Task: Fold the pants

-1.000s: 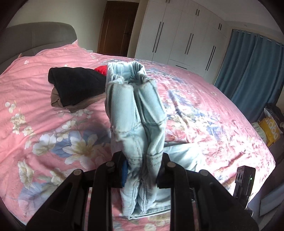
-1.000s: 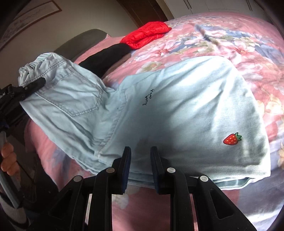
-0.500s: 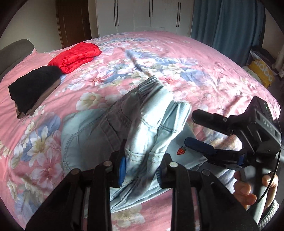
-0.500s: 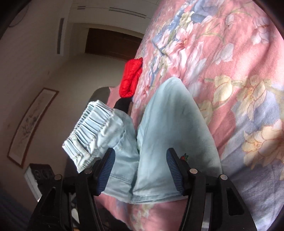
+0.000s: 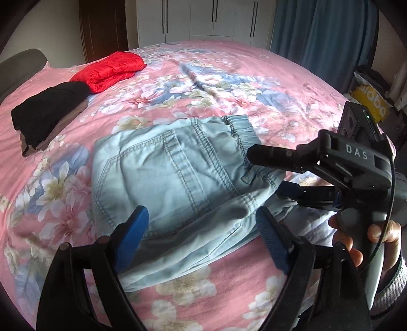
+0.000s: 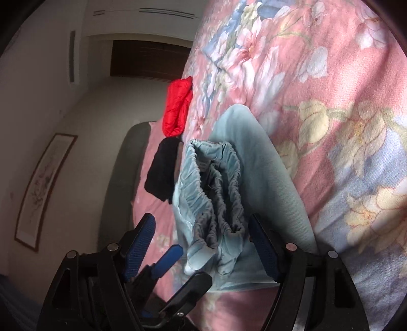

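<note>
Now we take the folded light-blue denim pants (image 5: 173,178) as our landmark; they lie on the pink floral bedspread (image 5: 229,84), back pocket up and elastic waistband toward the right.

Far to the left of the pants sits a folded black garment (image 5: 48,112) on something brownish, and just beyond it, up-left of the pants, a folded red quilted jacket (image 5: 109,70). Behind the pants, past the bed's far edge, stand white wardrobe doors (image 5: 203,20), with blue curtains (image 5: 323,38) to their right.

At the near edge of the pants our left gripper (image 5: 202,233) has just been opening: its blue-padded fingers (image 5: 133,231) stand spread on either side of the fold, and the pads do not press the cloth.

On the right side of the pants our right gripper (image 5: 267,168) reaches in at the waistband, held by a hand (image 5: 368,239) in a grey knit sleeve. From its own camera the right gripper (image 6: 201,244) has also just been opening; the bunched waistband (image 6: 216,193) sits between the wide-set pads, touching the right-hand one, unpinched.
</note>
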`<state>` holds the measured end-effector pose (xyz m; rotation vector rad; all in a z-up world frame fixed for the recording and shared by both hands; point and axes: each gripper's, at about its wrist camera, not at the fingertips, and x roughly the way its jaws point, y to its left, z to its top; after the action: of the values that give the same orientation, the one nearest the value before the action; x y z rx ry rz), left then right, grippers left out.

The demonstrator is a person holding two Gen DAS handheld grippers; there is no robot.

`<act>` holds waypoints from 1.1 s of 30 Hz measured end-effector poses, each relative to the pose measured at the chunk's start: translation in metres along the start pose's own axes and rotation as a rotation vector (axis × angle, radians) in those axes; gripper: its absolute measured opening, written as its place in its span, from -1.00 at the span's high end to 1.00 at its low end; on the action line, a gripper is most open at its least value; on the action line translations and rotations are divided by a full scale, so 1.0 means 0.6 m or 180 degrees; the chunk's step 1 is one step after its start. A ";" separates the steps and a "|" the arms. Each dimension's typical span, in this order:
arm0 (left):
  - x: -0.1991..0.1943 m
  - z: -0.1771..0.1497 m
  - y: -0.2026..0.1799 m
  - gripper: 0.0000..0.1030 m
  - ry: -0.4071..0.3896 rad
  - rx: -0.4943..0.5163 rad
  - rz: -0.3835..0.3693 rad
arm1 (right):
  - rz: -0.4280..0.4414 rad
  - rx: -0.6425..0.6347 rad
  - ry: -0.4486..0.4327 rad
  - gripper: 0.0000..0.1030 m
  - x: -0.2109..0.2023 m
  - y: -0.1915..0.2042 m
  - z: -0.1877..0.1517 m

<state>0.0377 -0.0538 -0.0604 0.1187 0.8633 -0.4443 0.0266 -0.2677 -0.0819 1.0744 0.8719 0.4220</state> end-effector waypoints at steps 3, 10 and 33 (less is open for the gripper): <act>-0.028 -0.028 0.054 -0.67 -0.0040 -0.0361 0.0022 | -0.0278 -0.0278 0.0028 -0.42 0.011 0.018 -0.004; -0.036 -0.080 0.148 -0.67 0.0077 -0.1067 0.0092 | -0.0895 -0.0927 -0.0035 0.34 0.033 0.042 -0.016; 0.004 -0.073 0.221 -0.67 0.0092 -0.1746 -0.0553 | -0.2028 -0.1924 -0.0961 -0.10 -0.037 0.107 -0.044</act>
<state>0.0642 0.0771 -0.1007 -0.4584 1.0002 -0.3539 -0.0010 -0.2391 -0.0208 0.2591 0.7006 -0.0264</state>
